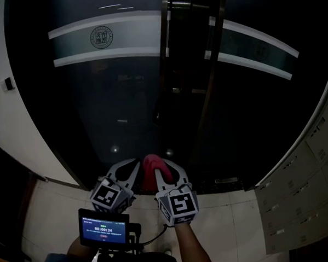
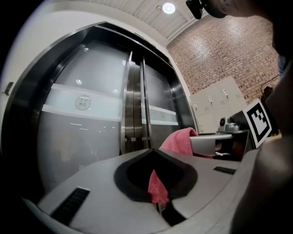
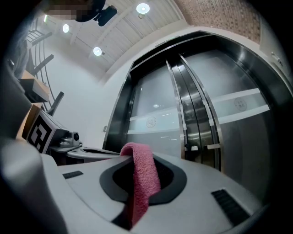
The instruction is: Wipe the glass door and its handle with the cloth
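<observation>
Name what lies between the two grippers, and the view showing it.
The cloth lies between the left gripper and the right gripper, each shut on part of it. The head view shows this.

Pale tiled floor [image 1: 235, 228], pale lockers [image 1: 314, 169] standing along its right side

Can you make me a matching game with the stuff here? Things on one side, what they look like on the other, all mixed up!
Things:
1 cloth
2 screen
3 stripe
4 handle

Looks:
A white, across the door
B shiny steel, upright
C pink
D lit blue

Pairs: 1-C, 2-D, 3-A, 4-B
</observation>
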`<state>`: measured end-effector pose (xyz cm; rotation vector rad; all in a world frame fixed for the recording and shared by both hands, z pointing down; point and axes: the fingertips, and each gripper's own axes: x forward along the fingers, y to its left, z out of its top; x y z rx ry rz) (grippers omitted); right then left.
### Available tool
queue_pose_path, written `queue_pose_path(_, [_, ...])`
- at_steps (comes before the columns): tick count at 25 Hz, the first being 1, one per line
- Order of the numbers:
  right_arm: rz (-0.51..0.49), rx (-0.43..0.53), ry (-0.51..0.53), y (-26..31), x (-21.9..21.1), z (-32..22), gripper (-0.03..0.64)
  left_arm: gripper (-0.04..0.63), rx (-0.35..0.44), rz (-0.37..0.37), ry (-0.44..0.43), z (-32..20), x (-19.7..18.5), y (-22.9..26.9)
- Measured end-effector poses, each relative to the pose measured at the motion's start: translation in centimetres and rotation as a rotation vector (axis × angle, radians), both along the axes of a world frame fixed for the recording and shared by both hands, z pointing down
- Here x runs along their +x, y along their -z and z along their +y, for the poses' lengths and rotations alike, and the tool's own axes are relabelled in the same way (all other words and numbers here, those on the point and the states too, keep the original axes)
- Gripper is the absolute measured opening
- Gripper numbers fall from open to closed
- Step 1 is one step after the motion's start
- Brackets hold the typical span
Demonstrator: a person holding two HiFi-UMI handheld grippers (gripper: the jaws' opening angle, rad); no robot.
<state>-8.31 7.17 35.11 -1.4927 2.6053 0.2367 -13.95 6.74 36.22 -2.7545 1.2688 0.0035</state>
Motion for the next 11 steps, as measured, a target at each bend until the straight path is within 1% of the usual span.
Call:
queue_pose_path(5, [0.004, 0.007, -0.014, 0.15, -0.08, 0.05, 0.022, 0.012, -0.002, 0.005, -0.014, -0.1, 0.05, 0.01])
queue_pose_path(11, [0.013, -0.016, -0.025, -0.62, 0.15, -0.29, 0.021, 0.012, -0.001, 0.012, -0.029, -0.31, 0.29, -0.22])
